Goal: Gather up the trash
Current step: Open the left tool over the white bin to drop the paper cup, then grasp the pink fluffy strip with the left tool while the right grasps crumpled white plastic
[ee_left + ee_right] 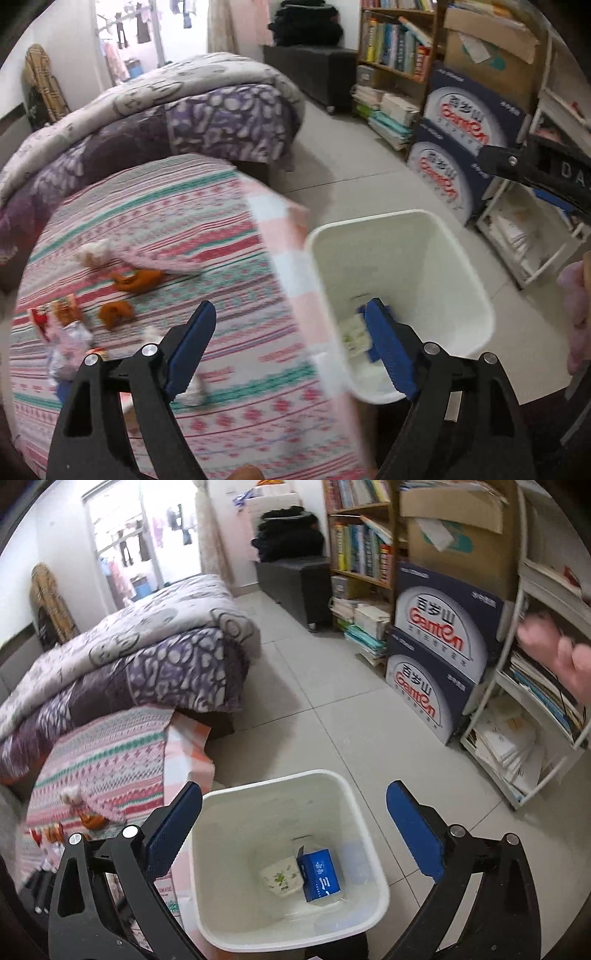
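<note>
Both tongs wide open, nothing in them: left tongs (pixel 291 332) over the bed's (pixel 147 221) edge, right tongs (pixel 295 827) above the white bin (pixel 221 849). Blue box (pixel 320 875) + wrapper (pixel 280 880) in bin; orange scraps (pixel 138 280) on bed.

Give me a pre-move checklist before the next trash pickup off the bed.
1. Left gripper open and empty: ok.
2. Right gripper open and empty: ok.
3. White bin upright beside the bed, has room: ok; only a blue carton and a floral wrapper inside.
4. Trash left on the striped cover: ok; orange peels, snack wrappers.
5. Left view sharp enough to aim: not ok, motion blur.
</note>
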`<state>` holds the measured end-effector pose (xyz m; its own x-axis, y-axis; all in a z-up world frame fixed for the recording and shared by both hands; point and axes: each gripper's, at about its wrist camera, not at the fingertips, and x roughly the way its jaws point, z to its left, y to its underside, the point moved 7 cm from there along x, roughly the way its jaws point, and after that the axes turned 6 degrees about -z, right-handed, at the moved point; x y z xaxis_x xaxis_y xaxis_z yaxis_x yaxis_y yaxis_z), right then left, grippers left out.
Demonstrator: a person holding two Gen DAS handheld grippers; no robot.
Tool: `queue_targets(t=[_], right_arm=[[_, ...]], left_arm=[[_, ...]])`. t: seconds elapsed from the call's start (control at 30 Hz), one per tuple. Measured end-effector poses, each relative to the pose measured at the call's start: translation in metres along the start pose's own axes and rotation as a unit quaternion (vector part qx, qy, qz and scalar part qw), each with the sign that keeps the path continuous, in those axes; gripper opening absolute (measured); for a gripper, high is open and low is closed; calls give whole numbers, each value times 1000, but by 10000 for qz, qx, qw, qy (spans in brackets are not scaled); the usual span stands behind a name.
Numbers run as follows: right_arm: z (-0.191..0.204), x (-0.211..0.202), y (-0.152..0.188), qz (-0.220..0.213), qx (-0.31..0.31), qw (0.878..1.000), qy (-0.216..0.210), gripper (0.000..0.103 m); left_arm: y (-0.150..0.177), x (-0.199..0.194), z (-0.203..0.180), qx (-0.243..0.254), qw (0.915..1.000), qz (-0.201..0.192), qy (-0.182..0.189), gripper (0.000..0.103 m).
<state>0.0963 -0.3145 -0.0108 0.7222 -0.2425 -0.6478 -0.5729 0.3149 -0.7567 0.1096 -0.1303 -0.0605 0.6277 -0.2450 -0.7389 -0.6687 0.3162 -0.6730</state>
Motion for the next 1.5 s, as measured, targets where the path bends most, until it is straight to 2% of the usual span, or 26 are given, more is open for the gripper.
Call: queue_targets(t=[0.13, 0.27, 0.5, 0.6, 0.7, 0.77, 0.83, 0.9, 1.0, 1.03, 1.13, 1.27, 1.33, 1.5], right_arm=[[25, 11, 10, 200, -230, 9995, -40, 96], [50, 19, 19, 353, -417, 9984, -111, 96], [99, 25, 35, 466, -939, 9941, -293, 96], [117, 31, 48, 690, -1038, 9910, -493, 96], [137, 36, 64, 973, -1187, 9850, -791, 96], [150, 39, 76, 1151, -1302, 9798, -986, 96], [164, 42, 90, 1389, -1393, 9725, -1244, 96], [176, 45, 101, 1624, -1432, 9646, -1508, 96], [197, 48, 116, 1857, -1552, 9532, -1814, 96], [205, 48, 121, 1894, -1613, 9496, -1905, 96], [224, 48, 132, 1979, -1765, 9409, -2109, 96], [243, 46, 144, 2078, -1919, 9314, -2289, 94], [252, 47, 149, 2122, -2038, 9275, -2307, 89], [267, 51, 163, 2268, -2153, 9211, -2317, 76]], left_arm=[[15, 2, 34, -194, 9994, 124, -268, 81], [33, 9, 79, -666, 9941, 452, -731, 81], [52, 5, 156, -1847, 9705, 767, -1348, 81], [64, 5, 184, -2249, 9544, 981, -1700, 81], [71, 14, 203, -2638, 9427, 1226, -1636, 81], [72, 22, 211, -2788, 9391, 1306, -1525, 81], [72, 29, 214, -2803, 9382, 1402, -1470, 80], [73, 36, 216, -2801, 9366, 1489, -1487, 70], [75, 39, 222, -2799, 9380, 1493, -1396, 46], [75, 38, 224, -2769, 9397, 1461, -1373, 35], [70, 29, 228, -2688, 9466, 1316, -1194, 25], [64, 10, 228, -2506, 9567, 1128, -960, 25], [60, -2, 228, -2424, 9611, 994, -872, 25], [56, -19, 233, -2323, 9658, 803, -820, 25]])
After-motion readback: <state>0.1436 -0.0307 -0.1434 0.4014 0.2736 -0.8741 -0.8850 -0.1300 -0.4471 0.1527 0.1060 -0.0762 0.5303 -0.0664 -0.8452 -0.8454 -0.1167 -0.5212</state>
